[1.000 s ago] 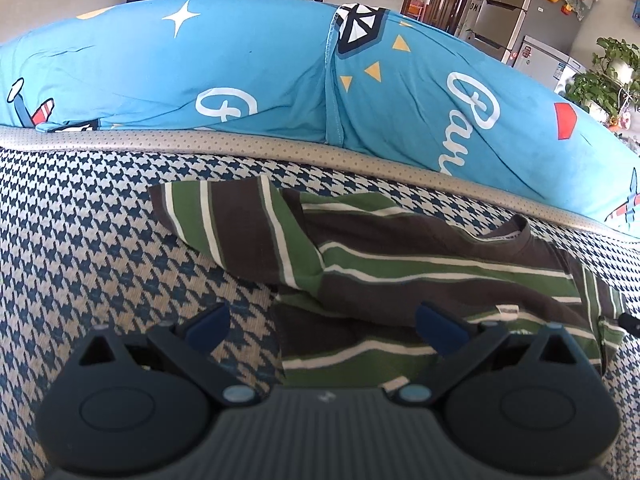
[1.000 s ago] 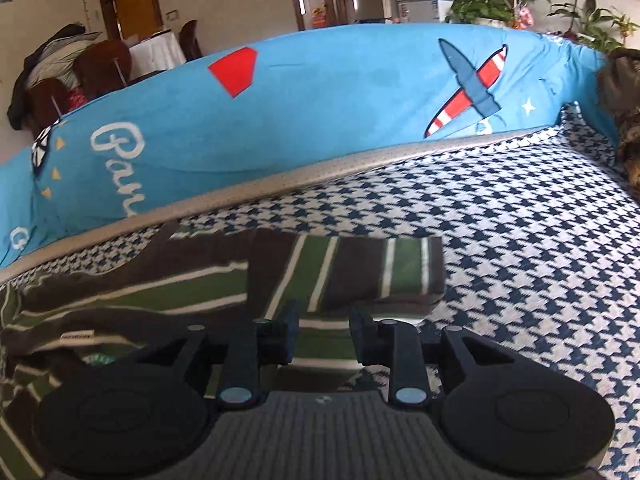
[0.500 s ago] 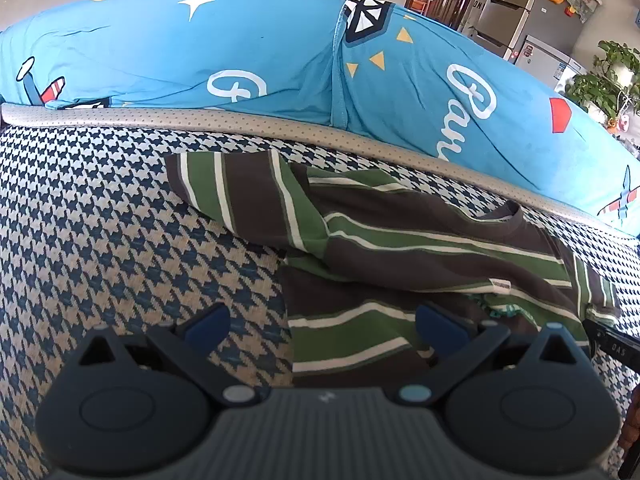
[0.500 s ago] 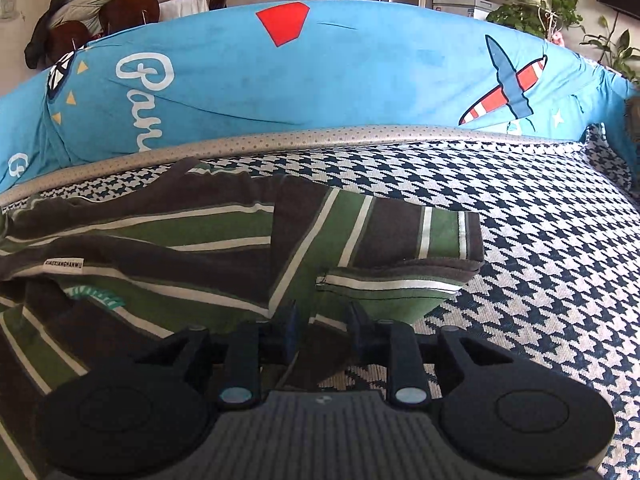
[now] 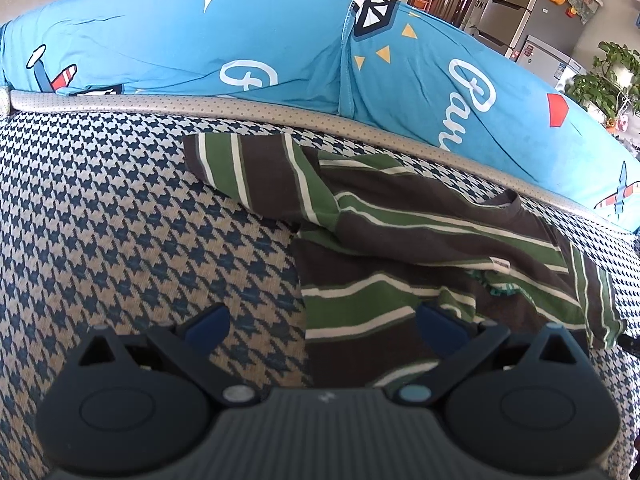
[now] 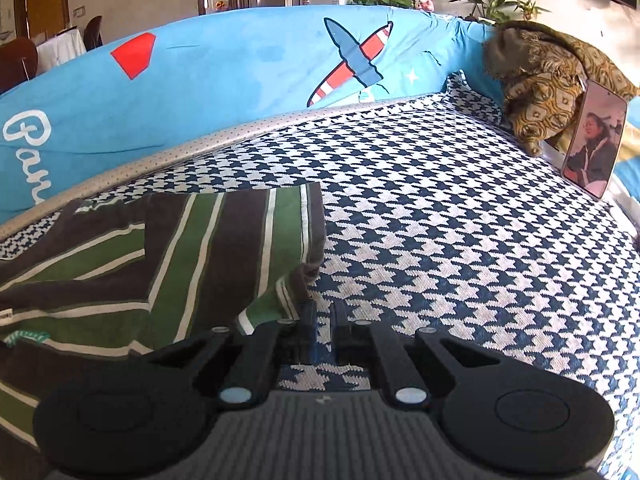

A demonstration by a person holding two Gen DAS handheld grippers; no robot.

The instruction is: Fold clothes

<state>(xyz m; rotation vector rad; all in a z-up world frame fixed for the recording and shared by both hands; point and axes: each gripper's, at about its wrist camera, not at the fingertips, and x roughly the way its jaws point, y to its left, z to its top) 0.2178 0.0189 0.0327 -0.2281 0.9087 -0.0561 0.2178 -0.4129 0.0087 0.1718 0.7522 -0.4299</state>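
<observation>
A green, brown and white striped shirt (image 5: 420, 240) lies rumpled on a houndstooth bed cover (image 5: 120, 220), its hem hidden beneath the left gripper (image 5: 320, 320), whose 2 fingers spread wide and hold nothing. At 12 o'clock runs a blue printed bolster (image 5: 280, 52). The right gripper (image 6: 322, 316) is closed, fingers nearly touching beside the sleeve edge (image 6: 296, 280); whether it pinches fabric is unclear. At 2 o'clock a phone (image 6: 596, 140) leans, partly cut off.

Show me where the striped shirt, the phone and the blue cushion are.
striped shirt (image 5: 400, 240), left wrist view, on its chest.
phone (image 6: 596, 140), right wrist view, middle of its lit screen.
blue cushion (image 6: 248, 68), right wrist view, plain blue cover beside the plane print.
</observation>
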